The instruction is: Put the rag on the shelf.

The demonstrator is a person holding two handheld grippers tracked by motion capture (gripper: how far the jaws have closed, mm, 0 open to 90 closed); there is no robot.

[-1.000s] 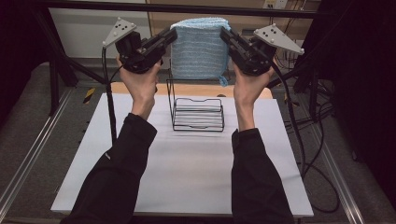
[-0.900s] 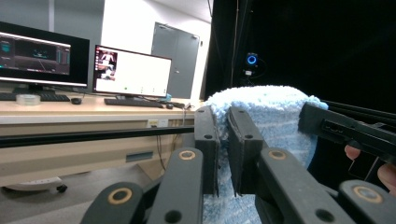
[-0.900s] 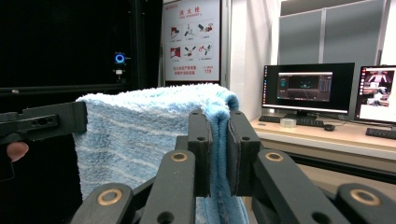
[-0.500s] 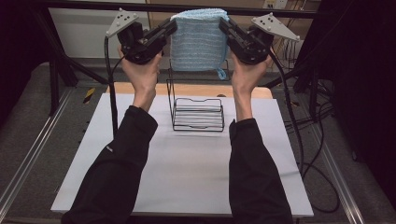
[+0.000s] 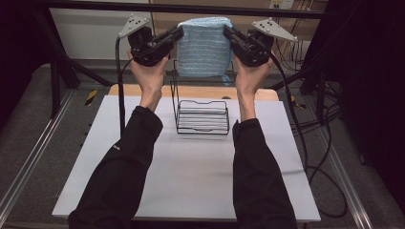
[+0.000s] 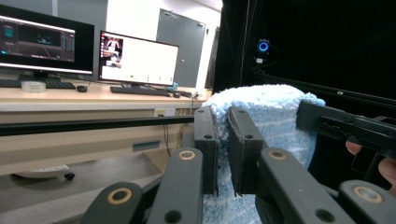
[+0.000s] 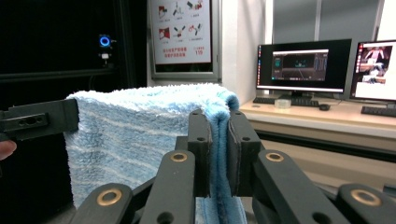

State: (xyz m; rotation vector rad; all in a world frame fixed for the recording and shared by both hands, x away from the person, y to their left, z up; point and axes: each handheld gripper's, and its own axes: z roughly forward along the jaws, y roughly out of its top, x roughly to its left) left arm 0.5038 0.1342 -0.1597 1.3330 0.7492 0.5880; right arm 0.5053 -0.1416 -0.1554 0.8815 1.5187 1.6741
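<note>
While the towel (image 5: 204,46) hangs in the air between the two grippers, the high view shows it well above the wire rack (image 5: 201,116), which stands on the white counter (image 5: 191,176) with nothing draped on it. The left gripper (image 5: 177,34) pinches the towel's upper left corner and the right gripper (image 5: 228,33) its upper right, so the cloth is spread flat and folded over at the top. By that picture, lifting and spreading look done; lowering the towel over the rack's upright bar and letting go seem to be what is left.

From the left gripper view, the left gripper's (image 6: 223,135) jaws are clenched on the towel's (image 6: 271,112) edge, fluffy blue pile bulging between and behind them. The right gripper (image 6: 327,122) reaches in from the right side and bites the far corner. Monitors sit on a desk (image 6: 70,100) beyond.

From the right gripper view, the right gripper's (image 7: 218,140) jaws are clamped on a folded hem of the towel (image 7: 140,135), which runs off to the left gripper (image 7: 42,119) at the far corner. The cloth is taut and level between them, judged ready to be brought down onto the rack.
</note>
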